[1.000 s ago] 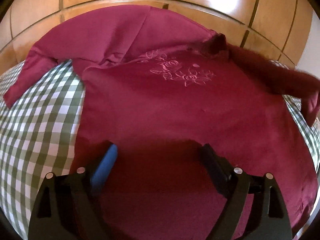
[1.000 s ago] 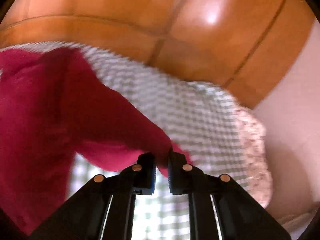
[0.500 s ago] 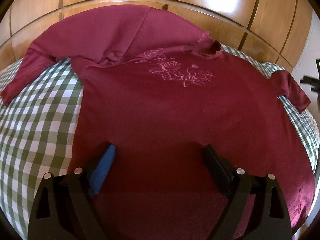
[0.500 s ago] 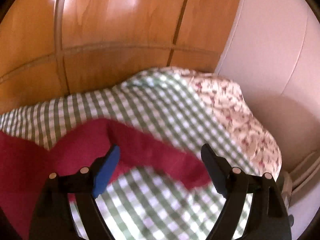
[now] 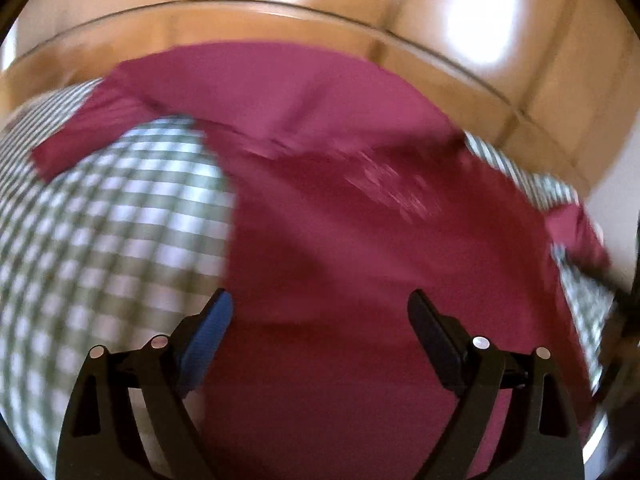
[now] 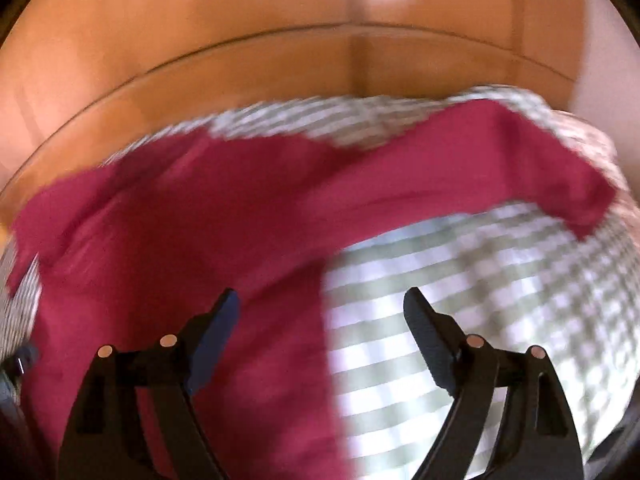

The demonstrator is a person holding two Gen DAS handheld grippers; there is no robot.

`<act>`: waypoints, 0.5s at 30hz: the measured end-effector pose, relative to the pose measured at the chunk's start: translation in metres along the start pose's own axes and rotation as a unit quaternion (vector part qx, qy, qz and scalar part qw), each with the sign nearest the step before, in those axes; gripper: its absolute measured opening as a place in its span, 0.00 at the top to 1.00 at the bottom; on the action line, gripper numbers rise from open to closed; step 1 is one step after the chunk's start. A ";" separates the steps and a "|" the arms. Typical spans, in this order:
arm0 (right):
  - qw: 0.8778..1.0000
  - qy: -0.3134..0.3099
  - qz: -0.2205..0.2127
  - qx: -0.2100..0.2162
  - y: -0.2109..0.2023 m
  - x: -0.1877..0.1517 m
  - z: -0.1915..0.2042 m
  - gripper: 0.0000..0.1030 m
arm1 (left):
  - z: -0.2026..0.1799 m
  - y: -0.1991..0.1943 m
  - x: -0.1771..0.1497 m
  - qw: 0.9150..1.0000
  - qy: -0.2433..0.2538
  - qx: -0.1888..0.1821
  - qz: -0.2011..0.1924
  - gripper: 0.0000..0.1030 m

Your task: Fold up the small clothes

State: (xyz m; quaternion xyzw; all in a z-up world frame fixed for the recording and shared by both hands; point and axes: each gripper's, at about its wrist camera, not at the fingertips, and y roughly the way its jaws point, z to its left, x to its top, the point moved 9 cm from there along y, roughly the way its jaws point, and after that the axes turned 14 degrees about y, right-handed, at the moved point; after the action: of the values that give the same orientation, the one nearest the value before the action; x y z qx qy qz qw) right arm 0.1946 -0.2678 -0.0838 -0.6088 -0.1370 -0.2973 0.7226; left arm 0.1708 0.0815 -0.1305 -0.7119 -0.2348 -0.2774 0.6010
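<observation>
In the left wrist view, the left tool (image 5: 320,312) sits at the bottom of the frame with its two fingers spread wide apart and nothing between them; the blue-padded finger (image 5: 208,336) lies at the lower left, close to the edge where cloth meets bedding, and the black finger at the lower right is over red fabric. Just beyond the fingers, a dark red shirt (image 5: 360,248) lies spread across the middle of the frame on a green-and-white checked bed cover (image 5: 120,220), which fills the left side. A pale, blurred embroidered motif (image 5: 388,188) shows on the shirt right of centre. One sleeve (image 5: 92,128) reaches toward the upper left over the checks, and another sleeve end shows at the far right edge. Beyond the bed, glossy wooden panels (image 5: 320,8) fill the top. In the right wrist view, the right tool (image 6: 320,308) is likewise wide open and empty at the bottom, its left finger over the shirt (image 6: 200,248) and its right finger over the checked cover (image 6: 480,300). The shirt's straight side edge runs down between the fingers. A sleeve (image 6: 500,160) stretches to the upper right, flat on the cover. Both views are smeared by motion blur.
</observation>
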 end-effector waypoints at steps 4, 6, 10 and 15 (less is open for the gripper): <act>0.999 -0.042 0.010 -0.005 0.021 -0.032 0.044 0.15 | 0.095 -0.025 0.004 0.993 -0.068 0.093 -0.010 0.14; 0.999 -0.039 0.001 -0.018 0.028 -0.035 0.046 0.11 | 0.146 -0.036 0.003 0.984 -0.088 0.153 -0.007 0.15; 0.999 -0.028 0.000 -0.017 0.035 -0.035 0.046 0.07 | 0.211 -0.045 0.008 0.974 -0.104 0.199 -0.004 0.15; 0.999 -0.031 -0.003 -0.021 0.035 -0.035 0.041 0.06 | 0.259 -0.020 0.015 0.969 -0.198 0.150 -0.005 0.15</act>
State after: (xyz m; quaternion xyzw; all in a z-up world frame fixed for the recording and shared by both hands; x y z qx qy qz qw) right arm 0.1944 -0.2166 -0.1227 -0.6325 -0.1547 -0.2829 0.7043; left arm 0.1977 0.3400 -0.1383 -0.6526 -0.3918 -0.0960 0.6413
